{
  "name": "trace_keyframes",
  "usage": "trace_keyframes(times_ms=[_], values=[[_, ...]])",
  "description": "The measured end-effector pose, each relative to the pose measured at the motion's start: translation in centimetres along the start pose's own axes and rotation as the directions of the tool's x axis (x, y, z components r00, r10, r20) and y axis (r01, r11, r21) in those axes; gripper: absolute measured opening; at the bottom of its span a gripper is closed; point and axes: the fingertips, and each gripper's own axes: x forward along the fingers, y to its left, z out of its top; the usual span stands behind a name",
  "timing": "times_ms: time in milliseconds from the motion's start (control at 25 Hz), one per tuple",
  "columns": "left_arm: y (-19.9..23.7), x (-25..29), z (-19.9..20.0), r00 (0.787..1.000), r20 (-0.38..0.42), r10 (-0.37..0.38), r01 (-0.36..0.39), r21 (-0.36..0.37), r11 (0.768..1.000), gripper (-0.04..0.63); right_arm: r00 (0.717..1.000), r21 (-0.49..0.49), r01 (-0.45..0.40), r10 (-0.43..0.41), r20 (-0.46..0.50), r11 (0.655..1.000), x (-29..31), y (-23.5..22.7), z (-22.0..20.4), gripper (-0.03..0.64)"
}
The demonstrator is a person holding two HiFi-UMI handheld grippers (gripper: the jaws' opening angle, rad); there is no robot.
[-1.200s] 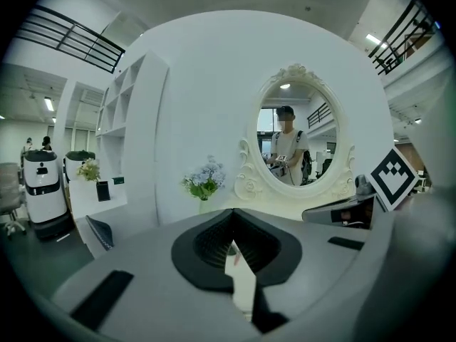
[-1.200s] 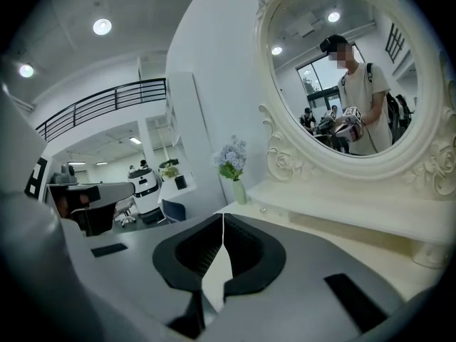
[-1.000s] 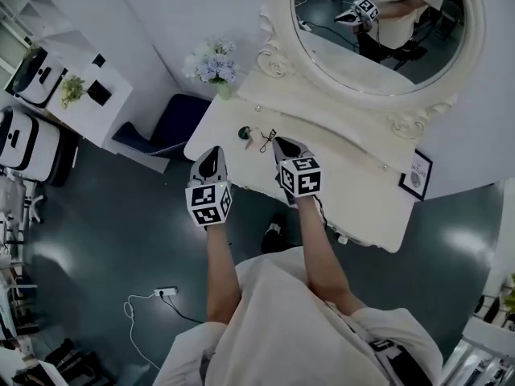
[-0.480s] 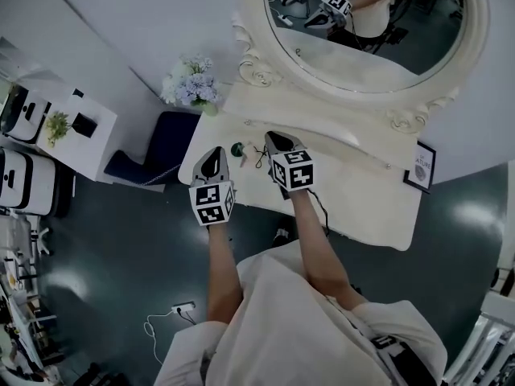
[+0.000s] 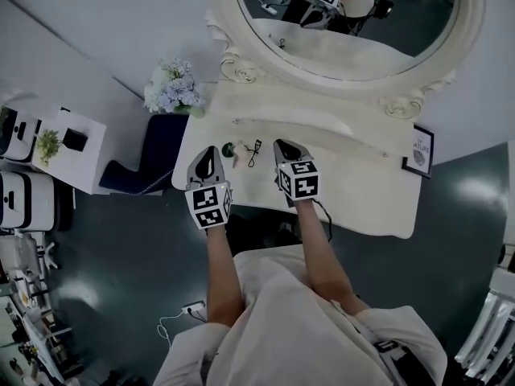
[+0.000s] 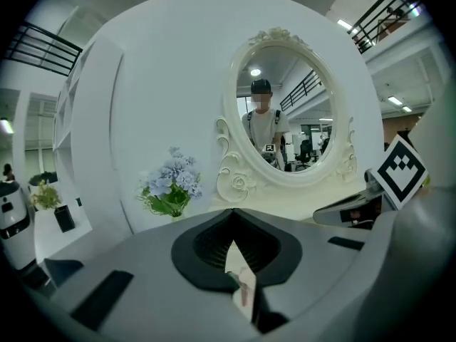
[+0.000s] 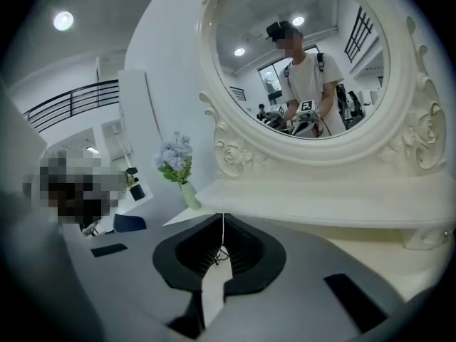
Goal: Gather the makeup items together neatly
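Two tools side by side over the front edge of the cream desk [image 5: 362, 179], both aimed toward the oval mirror [image 5: 354, 22]. On the left tool [image 5: 211, 149], jaws together with the tips meeting and nothing seen clamped at the tips; lower down in the slit only a pale sliver, too small to name. On the right tool [image 5: 280, 144], jaws likewise pressed together and empty, with a thin dark shape on the desk glimpsed through the gap behind the tips. On the left part of the desk, between the two tool tips and slightly beyond them, the makeup items: a small dark-green round piece [image 5: 228, 147] nearer the left tool, and a black eyelash curler [image 5: 254, 150] just beside it toward the right tool, neither one touched. At the desk's far left corner, lilac flowers [image 5: 171, 89]; at the far right, a small framed card [image 5: 418, 151], well apart from the items.
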Motion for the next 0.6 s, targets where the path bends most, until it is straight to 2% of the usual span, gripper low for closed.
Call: trace_keyframes(times_ms=[360, 600], values=[[-2.0, 1.9, -2.0, 0.994, -0.032, -0.101, 0.101, -0.017, 0.995, 0.014, 0.994, 0.019, 0.111, -0.111, 0.001, 0.994, -0.9, -2.2, -0.9, 0.041], [-2.6, 4.0, -2.3, 0.982, -0.029, -0.184, 0.184, -0.025, 0.983, 0.014, 0.981, 0.029, 0.195, -0.195, -0.012, 0.980, -0.7, -3.2, -1.3, 0.041]])
